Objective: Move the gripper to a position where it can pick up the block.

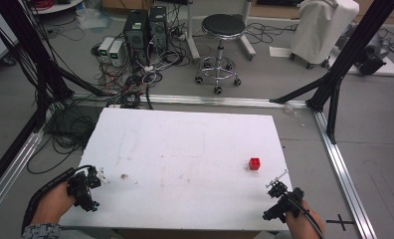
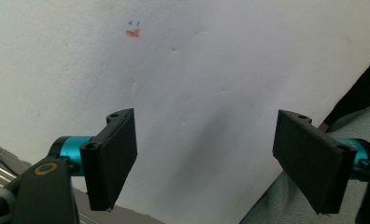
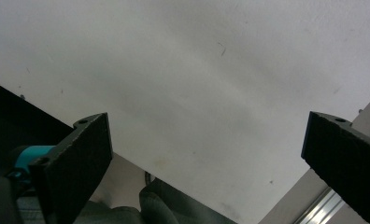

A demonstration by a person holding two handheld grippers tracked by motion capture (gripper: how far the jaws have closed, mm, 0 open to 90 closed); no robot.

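White table mostly bare — red cube near right edge; both claws wide.

A grey floor fills the upper frame. At top centre stands a black round stool on castors; upper left hold computer towers amid tangled cables. A white-draped cart sits upper right, beside black frame struts.

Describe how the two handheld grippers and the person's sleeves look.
Both the left claw and right claw are black, each trailing a black cable. Up close, each has two flat black rectangular pads on teal cylinders. A patterned grey sleeve cuff shows at the left wrist.
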